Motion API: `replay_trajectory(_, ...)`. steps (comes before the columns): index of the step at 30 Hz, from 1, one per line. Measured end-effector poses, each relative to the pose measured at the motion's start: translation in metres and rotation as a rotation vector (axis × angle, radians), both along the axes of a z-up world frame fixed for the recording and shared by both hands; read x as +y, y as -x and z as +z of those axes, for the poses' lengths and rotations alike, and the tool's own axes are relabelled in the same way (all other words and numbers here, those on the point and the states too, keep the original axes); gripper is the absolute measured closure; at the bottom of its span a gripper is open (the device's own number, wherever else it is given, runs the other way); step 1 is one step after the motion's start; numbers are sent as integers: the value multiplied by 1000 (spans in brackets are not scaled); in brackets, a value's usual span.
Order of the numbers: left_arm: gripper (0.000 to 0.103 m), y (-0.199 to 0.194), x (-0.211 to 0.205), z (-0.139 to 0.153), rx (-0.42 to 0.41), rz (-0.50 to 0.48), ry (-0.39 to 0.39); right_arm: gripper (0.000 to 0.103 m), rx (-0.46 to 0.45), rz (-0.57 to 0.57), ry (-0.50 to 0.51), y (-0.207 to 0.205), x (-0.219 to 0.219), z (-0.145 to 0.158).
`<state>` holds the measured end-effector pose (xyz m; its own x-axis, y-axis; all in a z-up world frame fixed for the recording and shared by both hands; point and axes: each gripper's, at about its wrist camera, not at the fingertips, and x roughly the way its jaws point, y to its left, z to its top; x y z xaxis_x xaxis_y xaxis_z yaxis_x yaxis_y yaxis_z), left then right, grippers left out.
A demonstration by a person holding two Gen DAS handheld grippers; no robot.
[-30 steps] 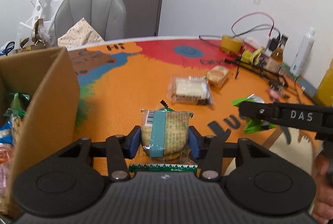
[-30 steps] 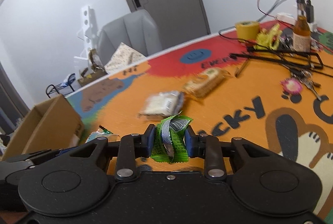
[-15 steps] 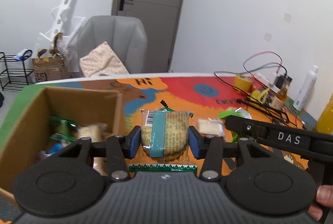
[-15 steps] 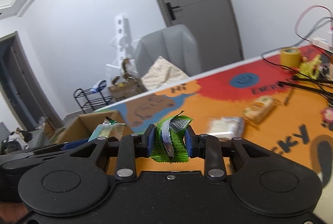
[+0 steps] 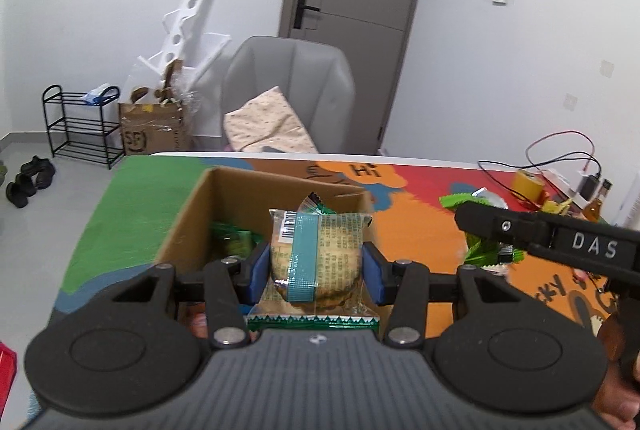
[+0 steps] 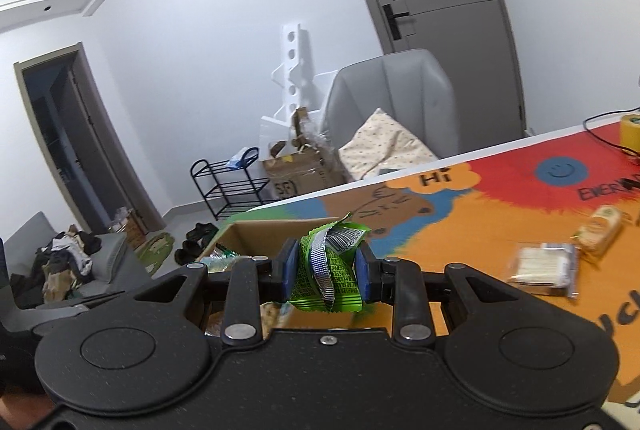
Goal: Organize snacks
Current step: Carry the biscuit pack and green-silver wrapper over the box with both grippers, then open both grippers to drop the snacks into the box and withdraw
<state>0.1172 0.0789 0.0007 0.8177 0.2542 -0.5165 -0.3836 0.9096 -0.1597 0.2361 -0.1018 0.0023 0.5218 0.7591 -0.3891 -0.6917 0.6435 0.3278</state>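
My left gripper (image 5: 316, 266) is shut on a cookie packet (image 5: 318, 254) with a teal stripe and holds it over the open cardboard box (image 5: 188, 214), which has green packets inside. My right gripper (image 6: 326, 272) is shut on a crumpled green snack packet (image 6: 328, 274), just right of the box (image 6: 276, 228); it shows in the left wrist view (image 5: 480, 258) too. Two wrapped snacks, a clear cracker pack (image 6: 544, 268) and a tan biscuit pack (image 6: 600, 230), lie on the colourful table mat (image 6: 500, 214).
A grey chair (image 5: 288, 90) with a cushion stands behind the table. A tape roll (image 5: 528, 182), cables and a small bottle (image 5: 596, 206) sit at the far right. A shoe rack (image 5: 80, 126) and a paper bag stand on the floor at left.
Both grippers have swung left with their packets. The left one has moved from beside the box to over its opening; the right one has come close to the box's right side.
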Motion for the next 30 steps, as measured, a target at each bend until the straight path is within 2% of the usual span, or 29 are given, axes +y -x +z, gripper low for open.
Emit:
replay_trajectory(8, 56, 9, 24, -11, 28, 13, 54, 75, -8, 39, 17, 10, 32, 5)
replay_trajectory(11, 53, 13, 27, -9, 15, 31, 31, 75, -3, 40, 21, 11, 40, 7)
replay_trajectory(17, 48, 20, 37, -6, -12, 32, 44, 75, -8, 33, 12, 11, 52, 9)
replay_trajectory(19, 45, 19, 40, -6, -12, 30, 49, 70, 3, 35, -16, 6, 51, 9)
replay_trajectory(21, 38, 18, 43, -6, -9, 33, 53, 54, 10, -3, -20, 5, 45, 7)
replay_trajectory(23, 28, 14, 41, -6, -2, 39, 42, 49, 11, -24, -36, 5, 34, 3)
replay_trajectory(26, 22, 9, 33, -6, 12, 24, 14, 46, 43, -74, -24, 0, 16, -4)
replay_trajectory(30, 18, 2, 21, -6, 18, 21, 7, 37, 54, -136, -20, -3, -12, -11)
